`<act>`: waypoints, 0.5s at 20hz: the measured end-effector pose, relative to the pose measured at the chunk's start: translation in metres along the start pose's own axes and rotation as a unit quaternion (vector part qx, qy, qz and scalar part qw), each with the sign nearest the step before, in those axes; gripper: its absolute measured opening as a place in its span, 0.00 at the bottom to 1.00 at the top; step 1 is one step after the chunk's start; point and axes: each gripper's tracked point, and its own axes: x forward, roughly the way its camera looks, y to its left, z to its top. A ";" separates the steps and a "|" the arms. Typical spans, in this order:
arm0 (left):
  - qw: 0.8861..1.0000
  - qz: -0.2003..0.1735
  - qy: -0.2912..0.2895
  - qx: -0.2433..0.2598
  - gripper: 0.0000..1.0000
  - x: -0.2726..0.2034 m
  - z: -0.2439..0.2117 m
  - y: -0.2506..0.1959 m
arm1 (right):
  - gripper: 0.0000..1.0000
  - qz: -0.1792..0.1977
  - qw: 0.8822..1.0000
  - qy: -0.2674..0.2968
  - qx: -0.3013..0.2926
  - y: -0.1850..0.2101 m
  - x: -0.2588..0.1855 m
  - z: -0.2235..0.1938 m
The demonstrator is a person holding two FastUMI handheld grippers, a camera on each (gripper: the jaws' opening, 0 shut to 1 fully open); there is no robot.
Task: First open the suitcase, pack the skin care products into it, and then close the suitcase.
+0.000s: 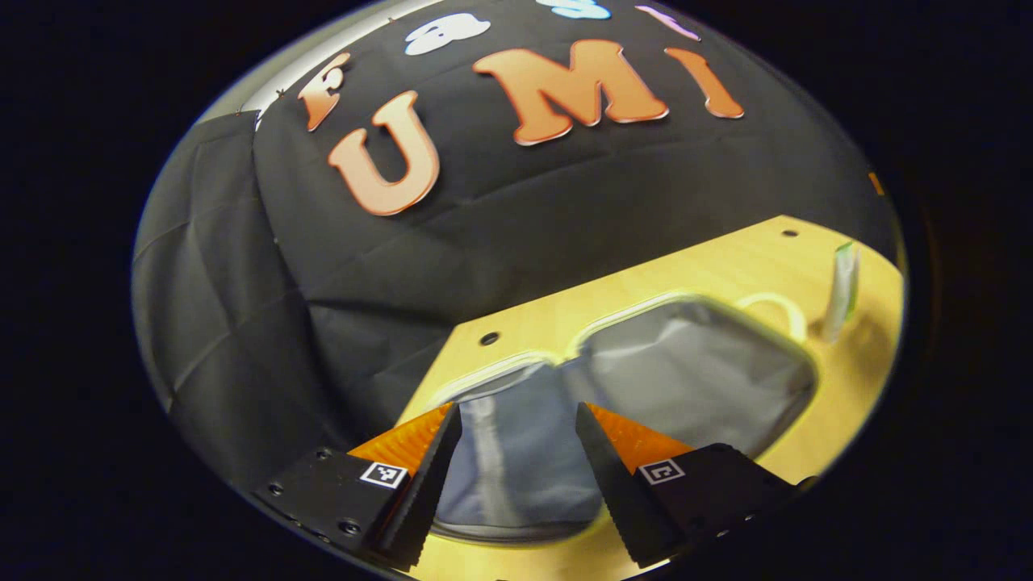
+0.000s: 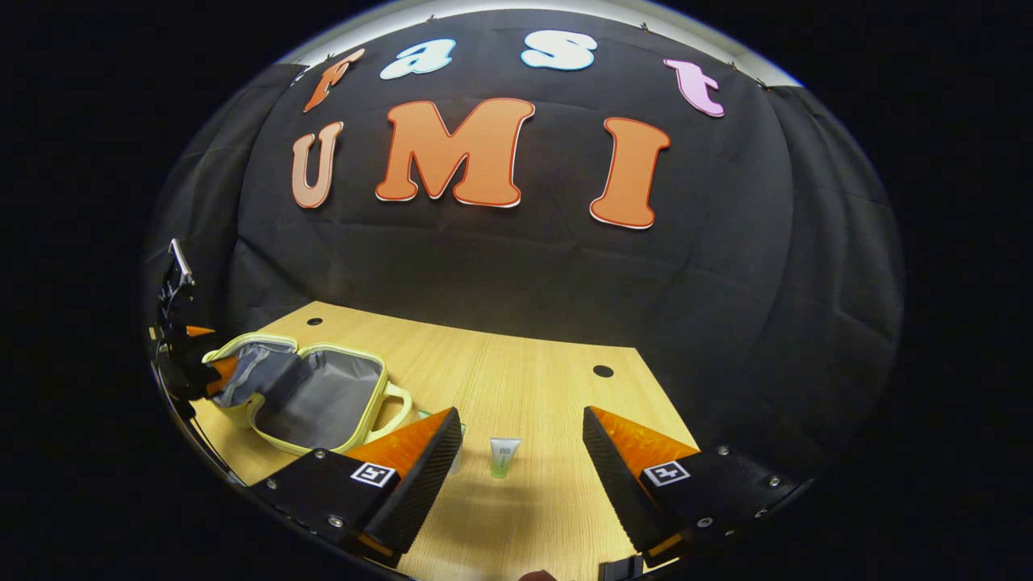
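Your right gripper (image 2: 516,476) has its fingers spread wide with nothing between them, and a small tube (image 2: 504,457) stands on the counter (image 2: 533,379) just ahead, centred in the gap. Left of the tube, partly hidden by your right gripper's left finger, something pale sits on the counter; you cannot tell what it is. Beyond that lies the suitcase (image 2: 311,395), already open, both halves flat, grey lining up, handle towards the tube.

Your left gripper (image 1: 516,476) is also released and empty, hovering over the open suitcase (image 1: 694,371), its fingers framing the nearer half. In the right gripper view it sits at the case's far edge (image 2: 190,363). Another tube (image 1: 843,290) stands on the counter (image 1: 726,266) beyond the handle.

Opening looks done; packing is the step in hand, with nothing inside yet. Next, bring the right fingers down around the tube, clench on its body, and carry it left into the lining. It is light and standing upright, so it may tip if nudged.
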 end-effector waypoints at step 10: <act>0.991 -0.124 -0.028 -0.027 0.89 -0.023 0.032 -0.247 | 0.96 0.073 0.997 0.007 -0.030 -0.022 0.013 -0.041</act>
